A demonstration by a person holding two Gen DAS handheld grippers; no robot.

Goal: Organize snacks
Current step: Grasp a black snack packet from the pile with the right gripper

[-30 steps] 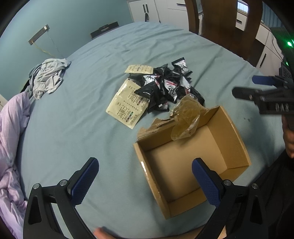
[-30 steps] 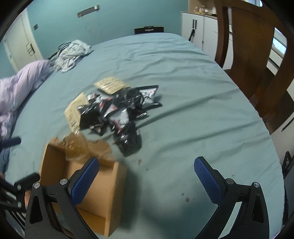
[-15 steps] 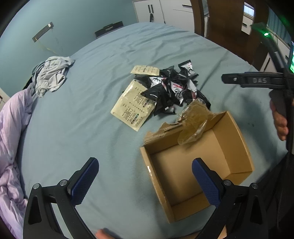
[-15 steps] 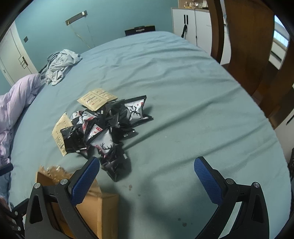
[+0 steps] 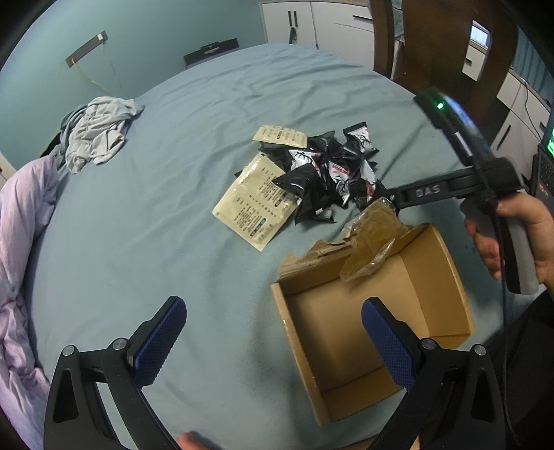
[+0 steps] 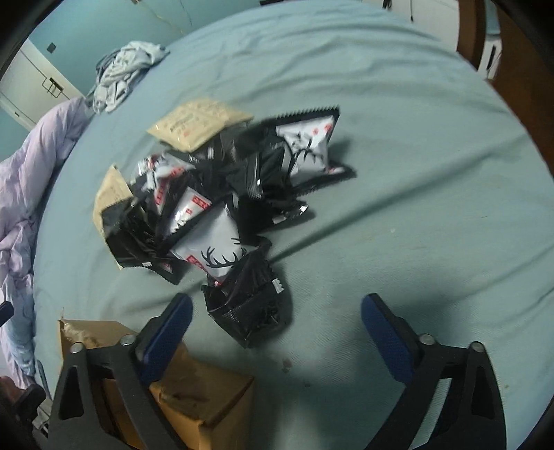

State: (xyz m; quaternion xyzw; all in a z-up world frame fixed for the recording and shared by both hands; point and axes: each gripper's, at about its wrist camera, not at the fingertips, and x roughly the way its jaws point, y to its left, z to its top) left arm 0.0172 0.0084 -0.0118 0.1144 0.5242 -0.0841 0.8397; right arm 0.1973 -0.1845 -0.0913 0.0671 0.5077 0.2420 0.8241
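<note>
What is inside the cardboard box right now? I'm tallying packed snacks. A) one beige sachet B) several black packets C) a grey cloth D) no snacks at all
D: the cardboard box shows only bare floor, and the snack packets lie piled on the bed beyond it.

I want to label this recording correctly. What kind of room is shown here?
Probably a bedroom: the snacks lie on a blue bedsheet, a lilac duvet is bunched at its edge, and white cabinets stand behind.

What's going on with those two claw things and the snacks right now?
Left gripper open, empty, over box. Right gripper open, fingers just narrowing, nothing between them, nearing black packet. Snack pile untouched. Box empty, torn tape overhanging its edge.
</note>
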